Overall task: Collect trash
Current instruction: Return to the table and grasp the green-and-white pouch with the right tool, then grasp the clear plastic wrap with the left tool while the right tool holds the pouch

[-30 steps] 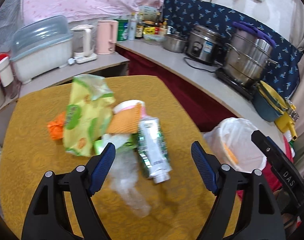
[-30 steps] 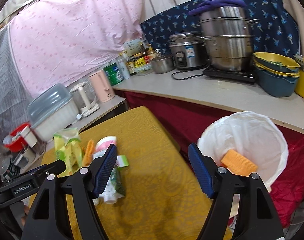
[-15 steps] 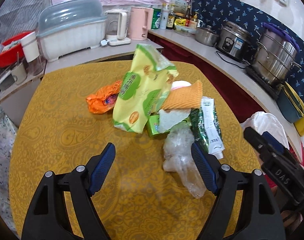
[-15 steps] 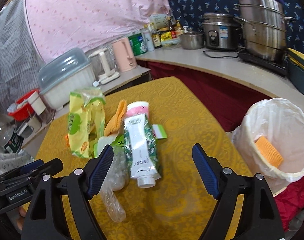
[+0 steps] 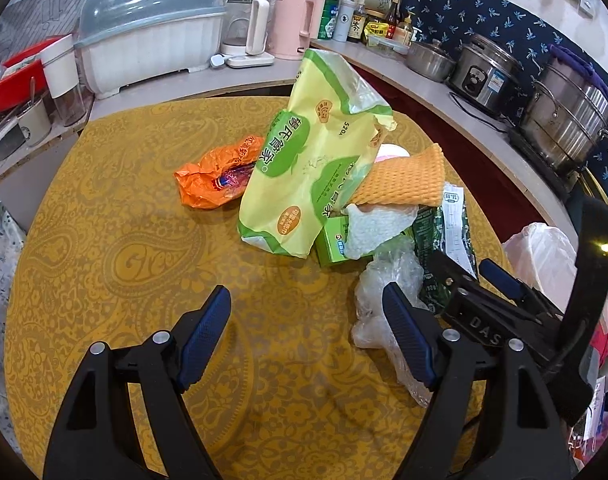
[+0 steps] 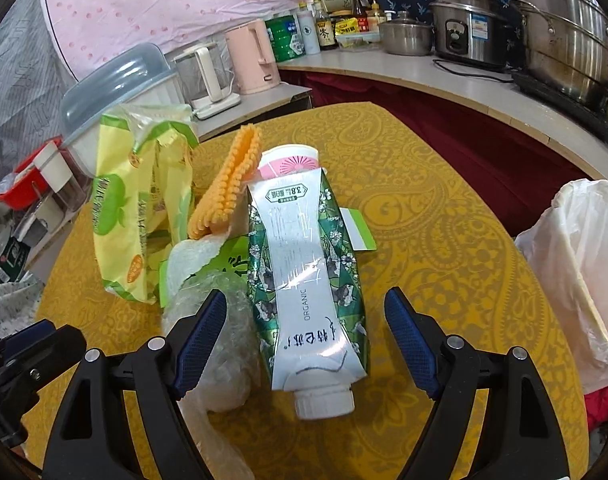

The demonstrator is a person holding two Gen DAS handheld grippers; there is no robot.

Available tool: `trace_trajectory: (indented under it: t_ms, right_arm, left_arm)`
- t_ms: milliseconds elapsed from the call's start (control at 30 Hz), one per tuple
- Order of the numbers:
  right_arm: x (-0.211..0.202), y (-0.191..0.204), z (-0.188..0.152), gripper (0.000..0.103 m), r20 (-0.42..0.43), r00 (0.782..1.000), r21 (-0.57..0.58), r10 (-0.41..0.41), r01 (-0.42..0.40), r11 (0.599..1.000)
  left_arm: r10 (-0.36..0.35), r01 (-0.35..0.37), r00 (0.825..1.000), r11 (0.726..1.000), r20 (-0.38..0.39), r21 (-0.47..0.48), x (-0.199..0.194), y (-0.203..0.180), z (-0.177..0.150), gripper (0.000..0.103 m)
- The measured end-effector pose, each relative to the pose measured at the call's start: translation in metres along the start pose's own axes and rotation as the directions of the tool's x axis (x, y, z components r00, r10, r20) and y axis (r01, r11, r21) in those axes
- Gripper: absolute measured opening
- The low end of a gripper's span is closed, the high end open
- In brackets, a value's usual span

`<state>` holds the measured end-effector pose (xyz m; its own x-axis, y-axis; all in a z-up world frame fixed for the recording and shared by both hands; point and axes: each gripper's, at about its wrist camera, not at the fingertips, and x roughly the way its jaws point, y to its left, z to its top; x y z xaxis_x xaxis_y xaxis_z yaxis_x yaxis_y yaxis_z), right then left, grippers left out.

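On the round table with the ochre paisley cloth [image 5: 116, 264], your trash lay heaped toward its right edge, nearest the white-lined bin [image 6: 576, 264]: the tall yellow-green snack bag [image 5: 304, 168], then the flattened green-and-white milk pouch [image 6: 308, 280]. Your right gripper [image 6: 306, 332] was spread wide astride that pouch's capped end, and your left gripper [image 5: 306, 328] gaped empty over bare cloth, its right finger beside the crumpled clear plastic wrap [image 5: 384, 300].

Spread right claw [image 6: 306, 336] astride flattened milk pouch [image 6: 308, 280] on table [image 6: 424, 216]
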<state>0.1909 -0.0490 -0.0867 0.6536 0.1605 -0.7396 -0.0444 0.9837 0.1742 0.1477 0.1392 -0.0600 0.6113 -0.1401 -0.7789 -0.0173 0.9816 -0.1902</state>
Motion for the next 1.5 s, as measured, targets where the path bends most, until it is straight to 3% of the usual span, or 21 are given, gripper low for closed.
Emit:
trace_trajectory:
  t_ms: [267,300,333,367,800,933,1167,1200,1367,1500]
  right_arm:
    - [0.023,-0.003,0.003,0.078,-0.027,1.000,0.015,0.008,-0.008,1.000]
    - [0.025,-0.003,0.002,0.073,-0.032,0.999,0.015,0.015,-0.014,1.000]
    - [0.026,-0.003,0.002,0.062,-0.036,0.999,0.014,0.020,-0.019,1.000]
    - [0.027,-0.003,0.001,0.059,-0.042,0.999,0.009,0.020,-0.019,1.000]
    - [-0.024,-0.051,-0.009,0.059,0.041,0.999,0.083,-0.019,0.016,0.996]
    - [-0.038,-0.067,-0.016,0.059,0.054,0.998,0.107,-0.037,0.031,0.994]
    - [-0.056,-0.093,-0.026,0.059,0.064,0.996,0.151,-0.054,0.044,0.988]
    - [-0.058,-0.096,-0.027,0.059,0.067,0.996,0.157,-0.055,0.044,0.987]
    - [-0.081,-0.107,-0.027,0.059,0.107,0.992,0.176,-0.064,0.044,0.983]
    - [-0.105,-0.116,-0.023,0.059,0.148,0.986,0.187,-0.072,0.043,0.981]
  left_arm:
    - [0.004,-0.004,1.000,1.000,-0.017,-0.017,0.012,0.004,0.003,0.074]
    - [0.002,-0.002,1.000,1.000,-0.020,-0.016,0.013,0.004,0.003,0.074]
    - [0.000,-0.001,1.000,1.000,-0.022,-0.014,0.014,0.004,0.003,0.074]
    - [0.000,0.000,1.000,1.000,-0.024,-0.012,0.015,0.003,0.004,0.074]
    - [-0.088,0.089,0.994,0.996,-0.060,0.018,0.029,-0.041,-0.004,0.083]
    - [-0.068,0.071,0.995,0.996,-0.074,0.048,0.046,-0.058,-0.007,0.082]
    - [-0.052,0.060,0.990,0.996,-0.134,0.059,0.067,-0.068,-0.012,0.034]
    - [-0.054,0.063,0.990,0.996,-0.132,0.062,0.064,-0.070,-0.013,0.031]
    - [-0.071,0.080,0.994,0.990,-0.077,0.118,0.037,-0.091,-0.016,0.027]
    - [-0.126,0.131,0.991,0.979,-0.038,0.155,0.007,-0.117,-0.012,0.027]
